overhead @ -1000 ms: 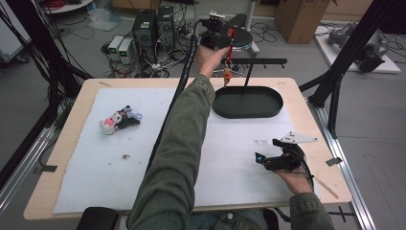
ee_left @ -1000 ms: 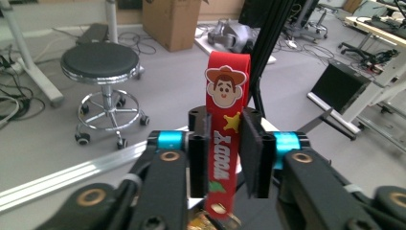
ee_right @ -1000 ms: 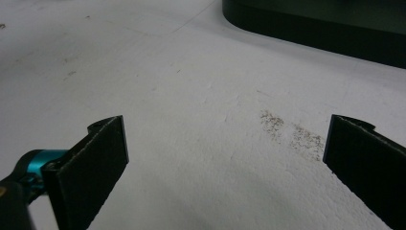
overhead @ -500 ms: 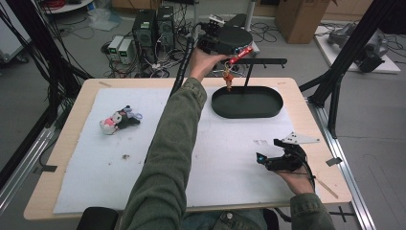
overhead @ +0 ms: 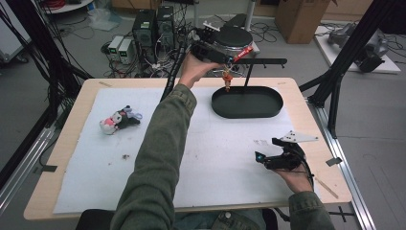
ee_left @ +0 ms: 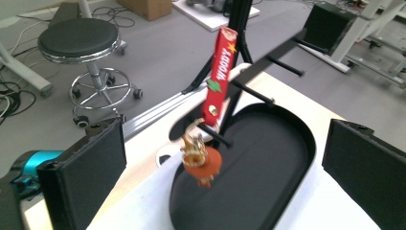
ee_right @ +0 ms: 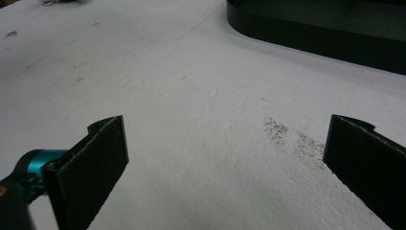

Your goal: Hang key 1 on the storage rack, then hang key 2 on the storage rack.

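Nearby, plush toy [overhead: 118, 120] well left of tray [overhead: 247, 111].

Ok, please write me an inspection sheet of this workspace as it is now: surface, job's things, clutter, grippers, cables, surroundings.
Surface: wooden table under a white mat with faint dirt marks.
Job's things: black oval tray; red keychain hanging on a peg of the black rack above the tray.
Clutter: small plush toy on the mat's left.
Grippers: left gripper open, near the keychain; right gripper open, low over the mat.
Cables: black cable trailing from the left gripper.
Surroundings: stool, computers, cardboard box.
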A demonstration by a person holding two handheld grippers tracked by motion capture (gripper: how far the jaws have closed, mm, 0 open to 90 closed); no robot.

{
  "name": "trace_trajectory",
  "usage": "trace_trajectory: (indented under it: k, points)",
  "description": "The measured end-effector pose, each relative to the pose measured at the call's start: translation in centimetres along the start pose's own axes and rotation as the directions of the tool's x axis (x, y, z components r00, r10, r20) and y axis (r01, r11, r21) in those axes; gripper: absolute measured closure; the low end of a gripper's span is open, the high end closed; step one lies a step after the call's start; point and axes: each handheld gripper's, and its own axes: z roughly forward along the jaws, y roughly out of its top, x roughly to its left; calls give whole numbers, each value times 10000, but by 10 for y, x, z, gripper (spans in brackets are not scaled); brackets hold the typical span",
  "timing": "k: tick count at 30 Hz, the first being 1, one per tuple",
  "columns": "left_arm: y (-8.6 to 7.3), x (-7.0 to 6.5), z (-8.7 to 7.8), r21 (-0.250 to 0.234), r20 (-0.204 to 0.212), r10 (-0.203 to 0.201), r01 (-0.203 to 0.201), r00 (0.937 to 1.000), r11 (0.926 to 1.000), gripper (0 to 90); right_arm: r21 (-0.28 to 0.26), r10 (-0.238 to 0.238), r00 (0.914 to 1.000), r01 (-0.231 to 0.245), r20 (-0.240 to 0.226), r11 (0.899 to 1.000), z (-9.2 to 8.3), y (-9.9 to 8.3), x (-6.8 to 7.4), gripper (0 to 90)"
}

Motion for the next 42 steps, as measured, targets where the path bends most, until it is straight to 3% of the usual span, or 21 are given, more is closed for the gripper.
trace_trajectory:
  k: [4, 13, 25, 29, 42]
  points:
    - [-11, -3, -13, 115, -67, 272, -271, 9996, 9996, 17, 59, 57, 9999, -56, -98, 10000, 1, 0, 0, 6]
    - [-28, 3, -37, 367, -245, 362, -353, 9990, 9987, 17, 204, 23, 9999, -21, -109, 9998, 4, 0, 2, 6]
    - [-49, 6, -53, 800, -119, 670, -659, 9977, 9946, 17, 133, -21, 9998, 23, -214, 9999, 7, 3, 1, 6]
    - [-60, 8, -63, 1248, -130, 897, -874, 9959, 9883, 17, 146, -58, 9998, 61, -199, 9999, 9, 3, 2, 6]
    - [-79, 21, -98, 1057, -558, 893, -831, 9944, 9909, 17, 18, -125, 9998, 126, -167, 9999, 9, 4, 1, 6]
